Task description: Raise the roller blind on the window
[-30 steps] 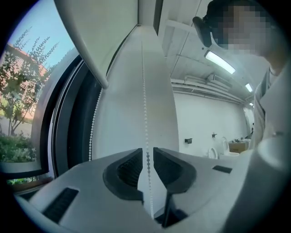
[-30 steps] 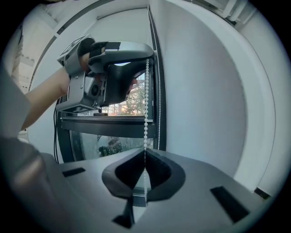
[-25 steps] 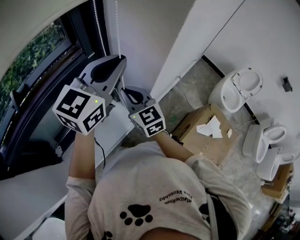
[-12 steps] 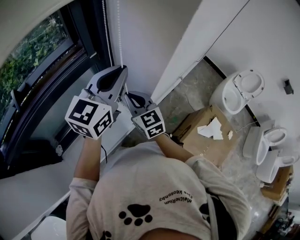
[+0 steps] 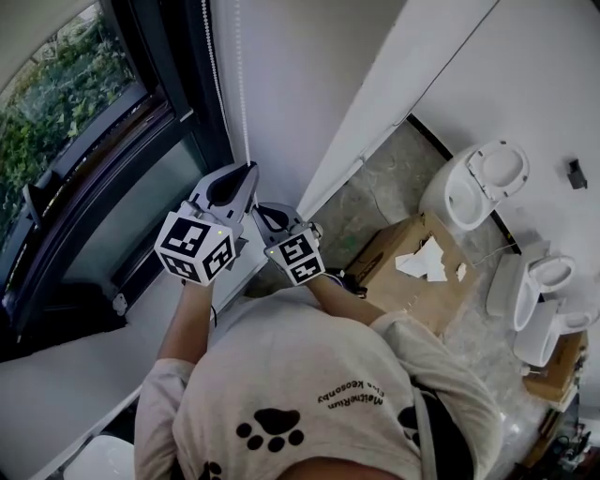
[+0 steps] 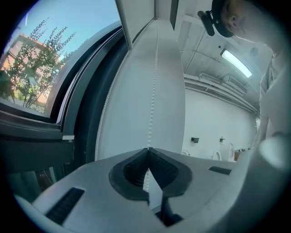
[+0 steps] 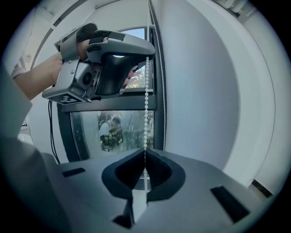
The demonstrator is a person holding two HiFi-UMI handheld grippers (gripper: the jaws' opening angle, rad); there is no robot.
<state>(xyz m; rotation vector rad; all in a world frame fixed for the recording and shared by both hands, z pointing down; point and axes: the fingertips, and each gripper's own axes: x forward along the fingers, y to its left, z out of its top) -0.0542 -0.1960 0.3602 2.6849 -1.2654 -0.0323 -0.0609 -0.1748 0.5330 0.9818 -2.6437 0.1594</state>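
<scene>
Head view: we're at the dark-framed window (image 5: 112, 164), both hands up by its right edge, with the left gripper (image 5: 247, 171) higher and the right gripper (image 5: 255, 208) just below it, marker cubes facing the camera. The white bead chain (image 5: 243, 103) hangs along the white wall (image 5: 291, 75) next to the frame and runs straight down into the left gripper's tips. In the left gripper view, the left gripper (image 6: 148, 150) has its jaws pressed together on the chain (image 6: 154, 82); beads go in right at the tip and the pads leave no gap. In the right gripper view, the right gripper (image 7: 144, 151) is clamped tight on the same chain (image 7: 146, 104), which runs taut from the left gripper (image 7: 148, 51) above down into these jaws. A short run of beads shows between the two grippers, so they are apart. The pale roller blind (image 5: 28, 28) shows only as a strip across the window's top-left corner; most of the glass is uncovered, with green foliage (image 5: 47, 131) visible through it. A white windowsill (image 5: 66, 366) sits below the frame. On the floor are an open brown cardboard box (image 5: 384, 253) and white toilet bowls (image 5: 473, 183) near it. A grey T-shirt with black paw prints (image 5: 309, 375) fills the bottom of the head view.
</scene>
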